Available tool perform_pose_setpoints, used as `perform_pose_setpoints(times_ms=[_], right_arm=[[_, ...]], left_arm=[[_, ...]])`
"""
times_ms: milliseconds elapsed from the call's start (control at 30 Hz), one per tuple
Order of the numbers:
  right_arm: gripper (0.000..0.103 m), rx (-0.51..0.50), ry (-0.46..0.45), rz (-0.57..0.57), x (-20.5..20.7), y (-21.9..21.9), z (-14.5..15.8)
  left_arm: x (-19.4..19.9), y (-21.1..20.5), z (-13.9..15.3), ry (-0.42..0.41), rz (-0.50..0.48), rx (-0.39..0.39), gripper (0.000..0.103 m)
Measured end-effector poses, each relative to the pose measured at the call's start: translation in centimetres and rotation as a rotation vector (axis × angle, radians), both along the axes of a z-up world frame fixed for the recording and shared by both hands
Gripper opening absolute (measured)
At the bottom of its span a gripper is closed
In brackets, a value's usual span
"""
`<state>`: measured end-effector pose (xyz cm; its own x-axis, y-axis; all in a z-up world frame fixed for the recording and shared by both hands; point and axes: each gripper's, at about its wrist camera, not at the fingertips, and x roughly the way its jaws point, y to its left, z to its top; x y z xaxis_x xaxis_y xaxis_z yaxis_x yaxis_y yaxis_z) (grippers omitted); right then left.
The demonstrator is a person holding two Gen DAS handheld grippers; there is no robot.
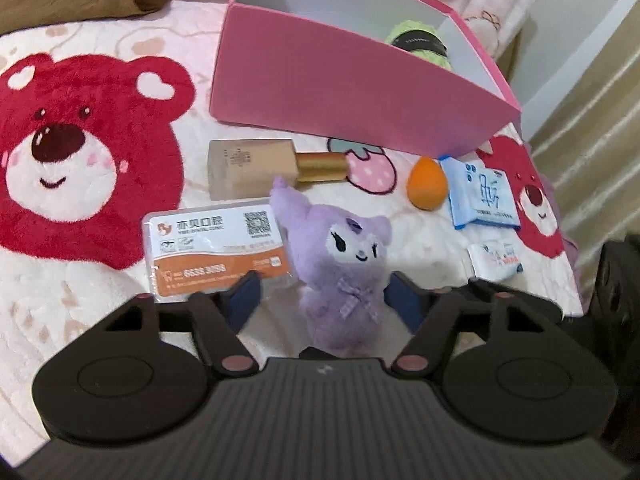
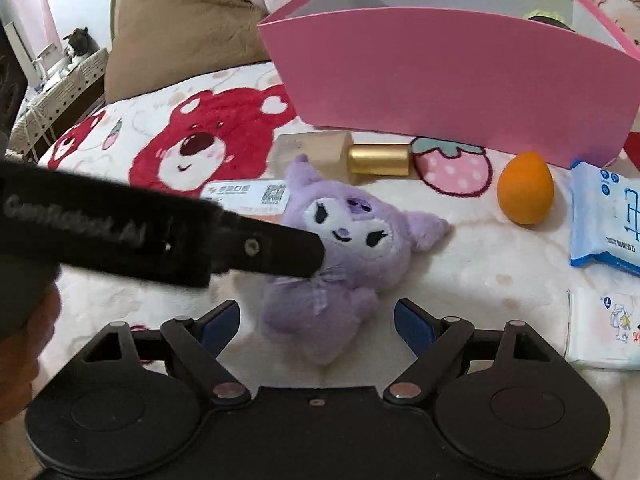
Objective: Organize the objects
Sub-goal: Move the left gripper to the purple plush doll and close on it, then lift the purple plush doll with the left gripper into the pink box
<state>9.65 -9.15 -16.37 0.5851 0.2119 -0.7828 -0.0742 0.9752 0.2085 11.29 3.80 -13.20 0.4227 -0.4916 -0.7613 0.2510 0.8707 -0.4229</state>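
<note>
Plush toy (image 1: 344, 264): a small purple stuffed character is lying on the bear-print blanket (image 1: 72, 272), in front of the pink box (image 1: 344, 80); it is looking soft, light and squashy, not fragile, and unlikely to be slipping given its fuzzy pile.
Best hold: judging by its shape, the person is best pinching the torso around the bow, where the stuffing is giving most evenly.
Left gripper (image 1: 320, 296): its jaws are standing wide apart, straddling the toy's body; whether the pads are touching the fur cannot be told.
Right gripper (image 2: 316, 320): its jaws are gaping too, flanking the toy's lower body and clasping nothing.
Neighbours: a foundation bottle (image 1: 256, 168) and an orange sponge (image 1: 427, 186) are lying between toy and box.
</note>
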Motion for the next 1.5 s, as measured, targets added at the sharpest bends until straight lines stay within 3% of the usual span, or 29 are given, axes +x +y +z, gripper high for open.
perform_pose_setpoints(times_ms=[100, 167, 200, 367, 700, 1000, 1167, 1267, 1500], right_arm=[[0.083, -0.031, -0.033, 0.006, 0.0, 0.2, -0.4], [0.065, -0.050, -0.051, 0.011, 0.0, 0.2, -0.2], [0.063, -0.043, -0.052, 0.022, -0.1, 0.1, -0.1], [0.057, -0.091, -0.058, 0.038, -0.5, 0.5, -0.1], [0.055, -0.140, -0.089, 0.060, -1.4, 0.7, 0.9], [0.054, -0.210, -0.174, 0.081, -2.2, 0.8, 2.9], [0.054, -0.235, -0.123, 0.060, -1.7, 0.2, 1.7], [0.058, -0.195, -0.062, 0.029, -0.9, -0.6, 0.5], [0.068, -0.091, -0.016, -0.011, -0.5, -2.1, -1.1]], left_arm=[[0.3, -0.1, -0.2, 0.000, -0.001, -0.039, 0.050], [0.4, -0.4, -0.5, 0.013, -0.015, -0.039, 0.034], [0.5, -0.6, -0.9, 0.033, -0.020, -0.037, 0.033], [0.2, -0.9, -2.1, 0.066, -0.015, -0.047, 0.033], [-0.3, -1.0, -1.0, 0.058, -0.024, -0.070, 0.032], [-0.8, -1.5, 1.6, -0.055, -0.084, -0.032, 0.031], [0.8, -1.6, -0.7, 0.028, -0.051, -0.071, 0.031], [1.4, -2.2, -2.5, 0.096, -0.035, -0.084, 0.033], [1.1, -2.7, -3.4, 0.125, -0.021, -0.105, 0.034]])
